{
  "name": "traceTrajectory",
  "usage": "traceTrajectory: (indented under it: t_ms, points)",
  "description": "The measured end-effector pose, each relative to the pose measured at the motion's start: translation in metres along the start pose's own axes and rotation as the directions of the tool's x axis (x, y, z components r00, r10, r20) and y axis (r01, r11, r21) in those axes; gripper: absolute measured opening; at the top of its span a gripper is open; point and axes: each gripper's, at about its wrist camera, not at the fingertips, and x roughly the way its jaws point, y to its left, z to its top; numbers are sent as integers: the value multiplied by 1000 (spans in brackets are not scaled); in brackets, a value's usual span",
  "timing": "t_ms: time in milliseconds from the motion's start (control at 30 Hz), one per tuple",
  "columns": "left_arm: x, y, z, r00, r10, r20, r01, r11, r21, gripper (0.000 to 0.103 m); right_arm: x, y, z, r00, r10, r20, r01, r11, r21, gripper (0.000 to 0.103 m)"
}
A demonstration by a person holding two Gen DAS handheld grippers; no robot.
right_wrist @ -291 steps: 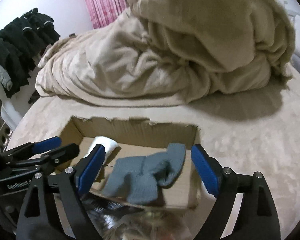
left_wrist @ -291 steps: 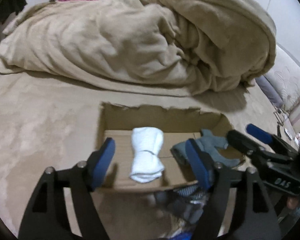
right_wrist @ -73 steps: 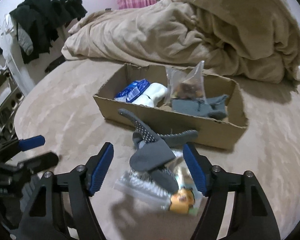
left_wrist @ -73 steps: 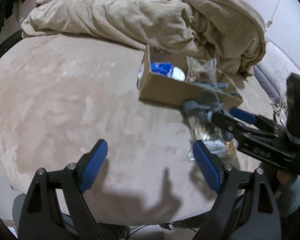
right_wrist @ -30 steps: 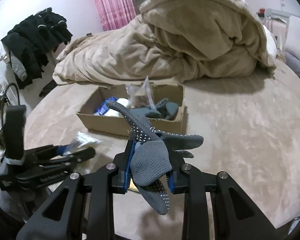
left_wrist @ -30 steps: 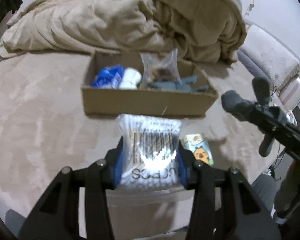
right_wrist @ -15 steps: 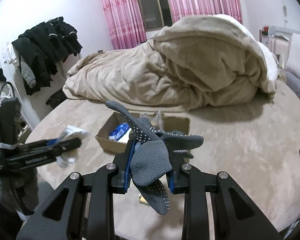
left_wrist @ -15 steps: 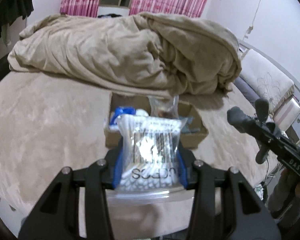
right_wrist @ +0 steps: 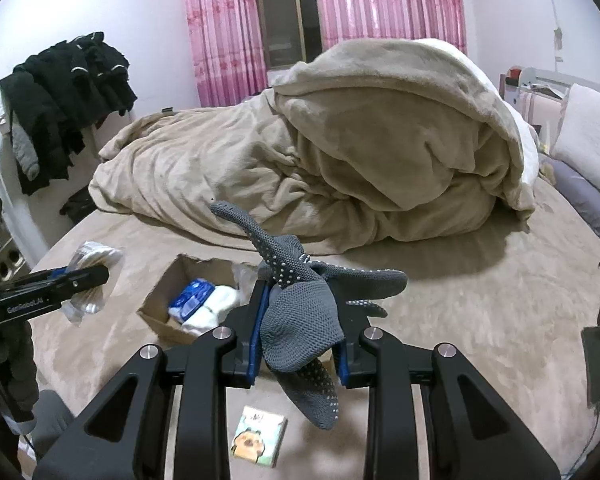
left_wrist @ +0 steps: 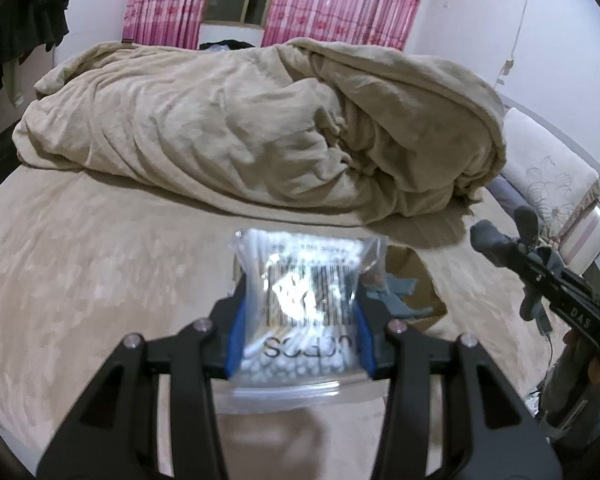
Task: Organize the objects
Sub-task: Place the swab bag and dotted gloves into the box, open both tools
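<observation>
Left tool (left_wrist: 298, 334) clenched on cotton swab bag (left_wrist: 306, 304); right tool (right_wrist: 300, 334) clenched on grey glove (right_wrist: 300, 316). Both held above the cardboard box (right_wrist: 168, 292) on bed (right_wrist: 480, 320).

Both views are lit by soft indoor light from above, rather dim and with a cool tint. The pink curtains (right_wrist: 384, 0) at the top of the frame look bright. A strong white glare sits on the plastic bag of cotton swabs (left_wrist: 306, 308) in the centre of the left wrist view, and its printing is blurred there. The beige blanket (right_wrist: 340, 152) throws a dark shadow on the bed (right_wrist: 480, 300) at centre right. The fisheye lens bends straight lines near the edges, and the corners are black. The small card (right_wrist: 259, 442) at the bottom is slightly soft.
</observation>
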Motion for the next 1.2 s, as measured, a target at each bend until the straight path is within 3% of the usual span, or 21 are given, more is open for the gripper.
traceTrajectory:
  t_ms: [667,967,1100,1167,1200]
  points:
    - [119,-16,1,991,-23,-132,34,996,83,45,127,-16,-16,989,-1,-149,10,998,61,29]
    - [149,-24,-15,979,10,-204,13,994,111,46,153,-12,-45,972,-29,-235,43,998,55,30]
    - [145,-22,-13,978,14,-207,4,996,87,49,144,-11,-44,975,5,-220,11,997,73,51]
    - [136,-22,-12,980,14,-198,3,996,84,55,137,-8,-42,978,13,-209,2,997,73,73]
    - [131,-23,-11,982,16,-188,0,997,83,60,134,-8,-41,979,22,-204,-5,997,80,77]
